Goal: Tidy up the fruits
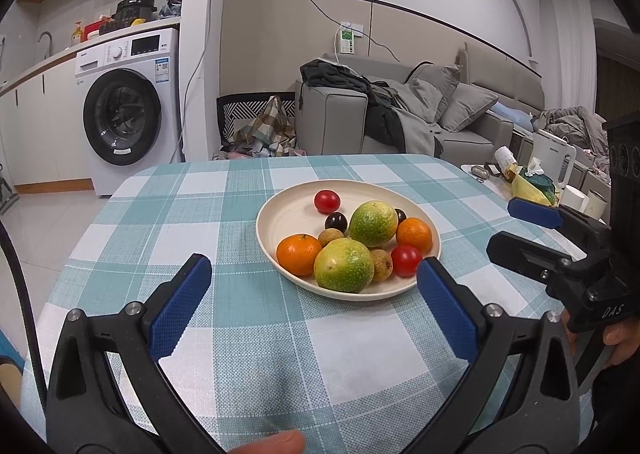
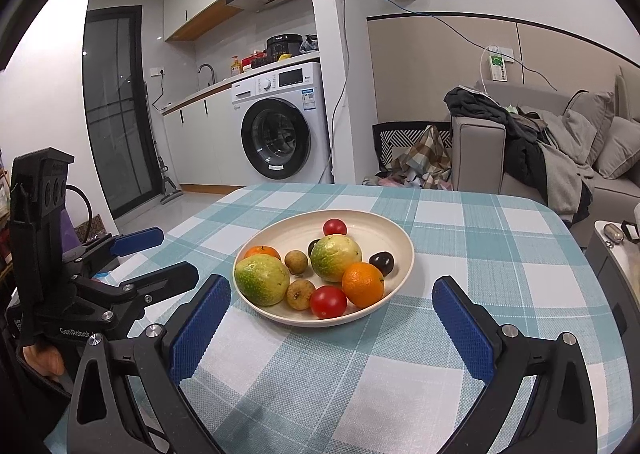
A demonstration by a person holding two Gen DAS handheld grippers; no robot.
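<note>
All the fruits lie together in a cream plate [image 2: 400, 238] on the checked tabletop [image 2: 460, 318]: two green fruits, two oranges, two red tomatoes, small brown and dark ones. That fits fruit already gathered, or fruit waiting to be sorted out. The left claw [image 1: 314, 278] and right claw [image 2: 332, 300] hover near the plate, both spread wide, holding and touching nothing.

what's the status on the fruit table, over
Left claw open, empty. Right claw open, empty. All fruit sits in the plate. Nothing in the way.
</note>
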